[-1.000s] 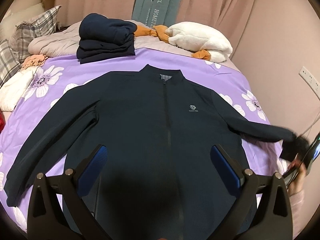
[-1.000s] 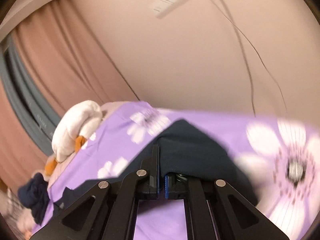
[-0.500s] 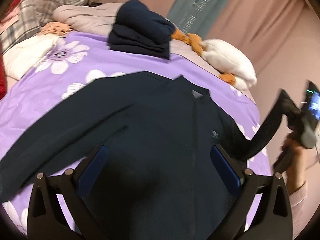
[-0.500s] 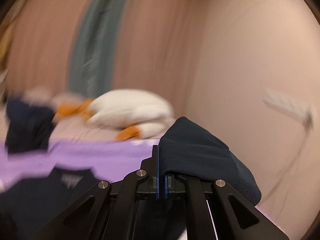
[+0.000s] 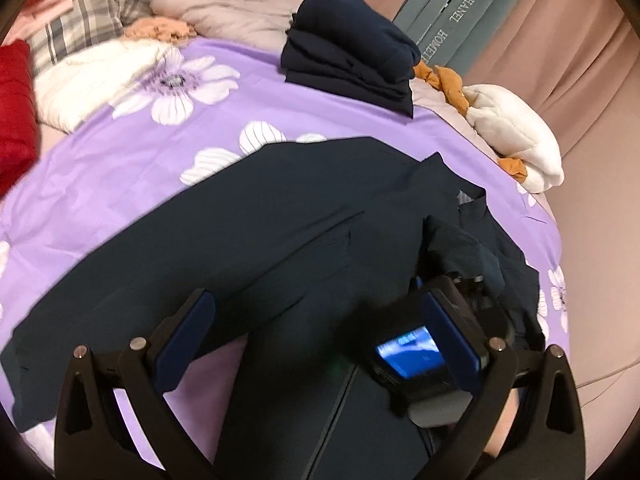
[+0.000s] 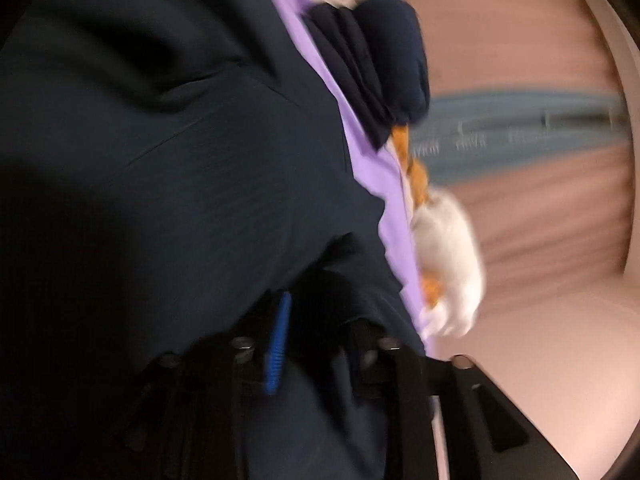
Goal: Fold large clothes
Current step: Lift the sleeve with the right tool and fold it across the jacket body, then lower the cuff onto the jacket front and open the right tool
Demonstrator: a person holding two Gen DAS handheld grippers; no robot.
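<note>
One sleeve (image 5: 464, 248) crosses jacket (image 5: 280, 240).

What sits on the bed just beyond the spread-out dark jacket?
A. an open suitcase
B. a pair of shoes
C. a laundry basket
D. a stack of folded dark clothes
D: a stack of folded dark clothes lies on the purple bed past the jacket.

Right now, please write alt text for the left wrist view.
A dark navy jacket lies on a purple floral bedspread, one sleeve folded over its chest by the right gripper. The open left gripper hovers above; folded navy clothes lie behind.
</note>
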